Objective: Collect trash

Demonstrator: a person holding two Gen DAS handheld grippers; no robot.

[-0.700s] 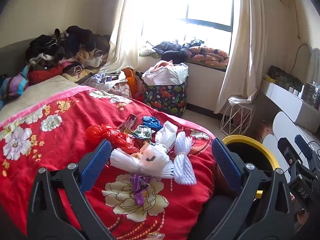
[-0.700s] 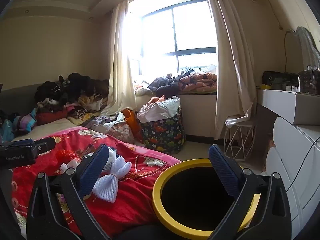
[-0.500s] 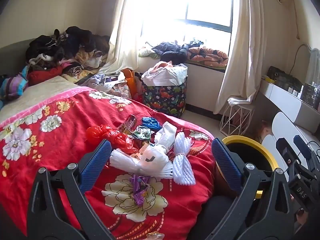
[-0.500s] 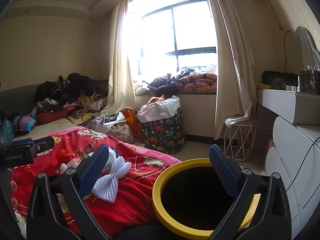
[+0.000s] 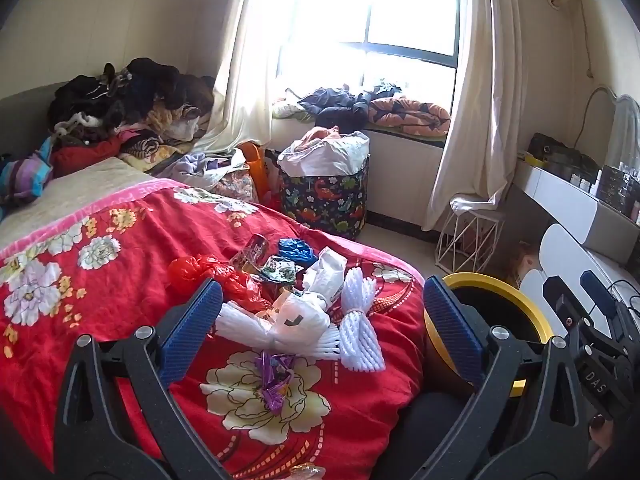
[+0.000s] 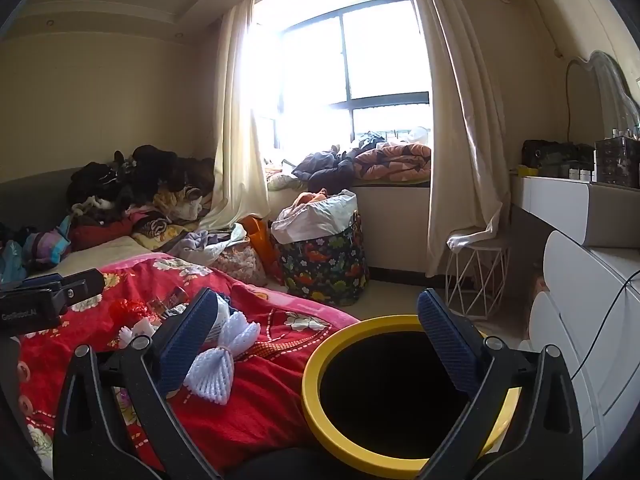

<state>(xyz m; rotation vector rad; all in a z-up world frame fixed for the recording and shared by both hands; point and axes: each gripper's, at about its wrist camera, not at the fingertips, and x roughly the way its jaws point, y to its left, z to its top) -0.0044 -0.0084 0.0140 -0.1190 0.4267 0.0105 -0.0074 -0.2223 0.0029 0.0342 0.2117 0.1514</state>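
Observation:
A heap of trash lies on the red flowered blanket: a white foam net, a white plastic bag, a red bag, a blue wrapper and a purple scrap. My left gripper hovers over the heap, open and empty. A yellow-rimmed bin stands beside the bed, dark inside. My right gripper hangs open above the bin's near rim, empty. The foam net also shows by its left finger.
Clothes are piled at the bed's head. A dinosaur-print basket full of laundry stands under the window. A white wire stool and a white dresser line the right wall. The other gripper's body sits right of the bin.

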